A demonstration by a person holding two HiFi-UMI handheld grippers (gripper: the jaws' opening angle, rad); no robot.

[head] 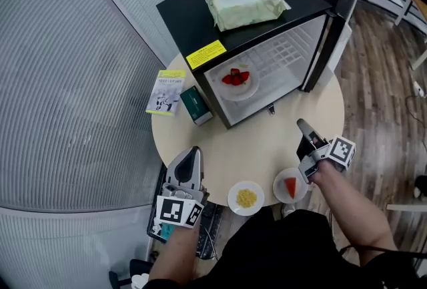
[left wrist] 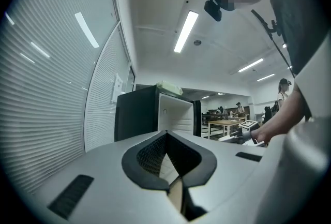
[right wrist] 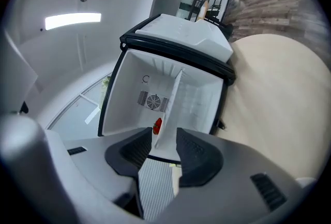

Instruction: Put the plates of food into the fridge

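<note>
I log the black mini fridge (head: 190,17) standing open on the round beige table (head: 267,147). Its white interior holds one white plate of red strawberries (head: 241,93), and a pale green wrapped packet (head: 245,4) lies on its top. Two plates sit outside it, side by side at the table's near edge: a white plate of yellow food (head: 233,205) and a white plate with a red wedge (head: 280,190). My left gripper (head: 192,153), jaws together on nothing, sits left of the yellow plate, while my right gripper (head: 305,129), jaws wide and empty, faces the open fridge from just beyond the red-wedge plate.
</note>
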